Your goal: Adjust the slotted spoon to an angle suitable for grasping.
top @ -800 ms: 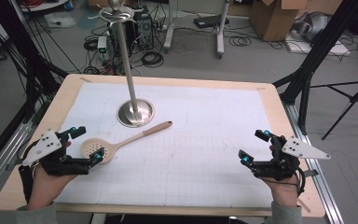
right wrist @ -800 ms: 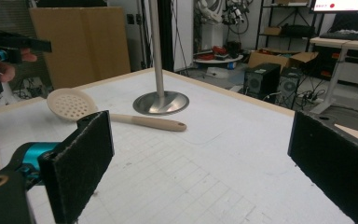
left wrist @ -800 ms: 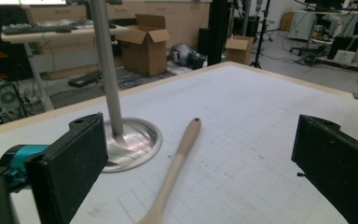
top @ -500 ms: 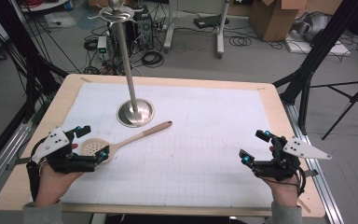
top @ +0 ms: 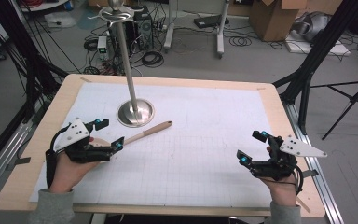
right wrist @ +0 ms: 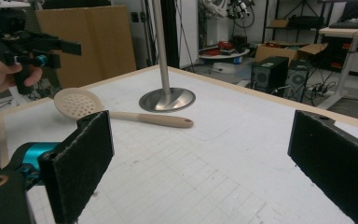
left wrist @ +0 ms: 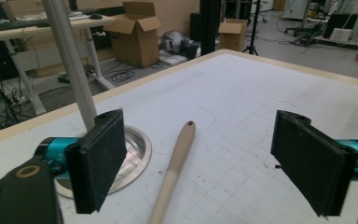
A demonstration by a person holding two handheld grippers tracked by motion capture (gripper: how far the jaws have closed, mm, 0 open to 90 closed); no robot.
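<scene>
A wooden slotted spoon lies on the white mat, its handle pointing away to the right. Its perforated round head is hidden under my left hand in the high view. My left gripper hovers open above that head, and its jaws straddle the handle without touching it. The same gripper appears raised off the table in the right gripper view. My right gripper is open near the front right of the mat, with nothing between its pads.
A metal stand with a round base and a tall pole rises just behind the spoon. The wooden table edge frames the mat. Cables, boxes and tripod legs crowd the floor beyond.
My left gripper has moved right and a little forward, and it now covers the spoon's head in the high view. The right gripper and the spoon have not moved.
</scene>
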